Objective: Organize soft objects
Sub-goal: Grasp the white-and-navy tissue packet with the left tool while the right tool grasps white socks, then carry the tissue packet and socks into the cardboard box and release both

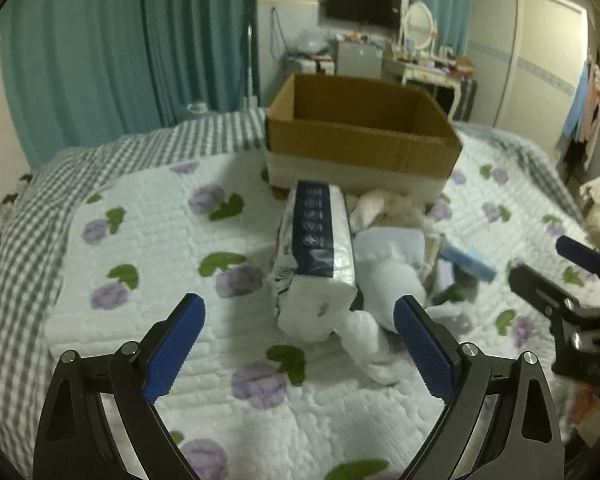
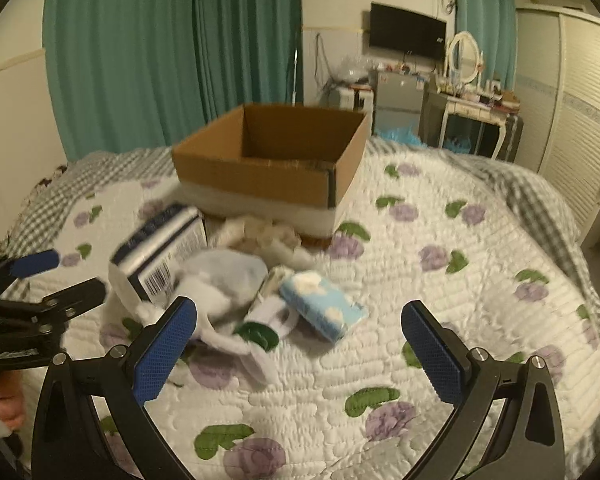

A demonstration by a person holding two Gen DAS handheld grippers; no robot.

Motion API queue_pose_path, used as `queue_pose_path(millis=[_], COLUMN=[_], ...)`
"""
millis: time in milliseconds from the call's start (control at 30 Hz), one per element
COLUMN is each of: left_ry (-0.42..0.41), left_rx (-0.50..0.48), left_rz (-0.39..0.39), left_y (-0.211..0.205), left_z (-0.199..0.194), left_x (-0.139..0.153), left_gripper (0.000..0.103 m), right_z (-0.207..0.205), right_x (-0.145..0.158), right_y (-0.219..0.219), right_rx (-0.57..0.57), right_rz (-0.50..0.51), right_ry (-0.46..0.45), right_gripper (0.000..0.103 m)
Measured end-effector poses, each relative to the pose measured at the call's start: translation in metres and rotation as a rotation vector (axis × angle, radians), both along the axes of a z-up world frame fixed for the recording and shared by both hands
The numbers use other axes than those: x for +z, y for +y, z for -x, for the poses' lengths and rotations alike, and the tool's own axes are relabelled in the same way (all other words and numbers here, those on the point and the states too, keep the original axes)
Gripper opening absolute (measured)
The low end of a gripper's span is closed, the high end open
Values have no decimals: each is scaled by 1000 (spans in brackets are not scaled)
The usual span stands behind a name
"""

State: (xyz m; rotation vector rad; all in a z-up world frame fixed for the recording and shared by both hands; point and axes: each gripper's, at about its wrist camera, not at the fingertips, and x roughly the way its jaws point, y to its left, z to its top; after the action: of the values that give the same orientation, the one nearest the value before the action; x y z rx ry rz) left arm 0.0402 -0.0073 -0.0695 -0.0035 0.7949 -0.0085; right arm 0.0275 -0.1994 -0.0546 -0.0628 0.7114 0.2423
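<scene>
Lengthwise, tissue pack [image 1: 315, 256] points toward cardboard box [image 1: 360, 148].

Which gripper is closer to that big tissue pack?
Left. The left gripper sits open right in front of the tissue pack; the right gripper is open farther off, facing the small blue packet.

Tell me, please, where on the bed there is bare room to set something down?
The quilt is bare right of the blue tissue pack, out to the checked border, and left of the big tissue pack. It is crowded before the cardboard box, where the plush toy and packs lie heaped. The box looks empty.
</scene>
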Motion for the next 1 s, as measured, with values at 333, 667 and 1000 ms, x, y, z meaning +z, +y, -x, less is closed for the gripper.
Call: queue_pose_path(millis=[333,667,1000], left_ry=[3,1,-1], left_rx=[-39,-127,-89], left_rz=[-35,-14,-16], left_y=[-2,0,10], left_z=[-30,-33,-11], left_x=[-22,-31,-20], left_gripper=[92,44,42], right_z=[-23,-40,-37], right_x=[-48,-71,-68], right_y=[12,31,34], right_rx=[1,64,96], right_rz=[7,-51,-105], right_ry=[151,232,208], right_gripper=[95,73,37])
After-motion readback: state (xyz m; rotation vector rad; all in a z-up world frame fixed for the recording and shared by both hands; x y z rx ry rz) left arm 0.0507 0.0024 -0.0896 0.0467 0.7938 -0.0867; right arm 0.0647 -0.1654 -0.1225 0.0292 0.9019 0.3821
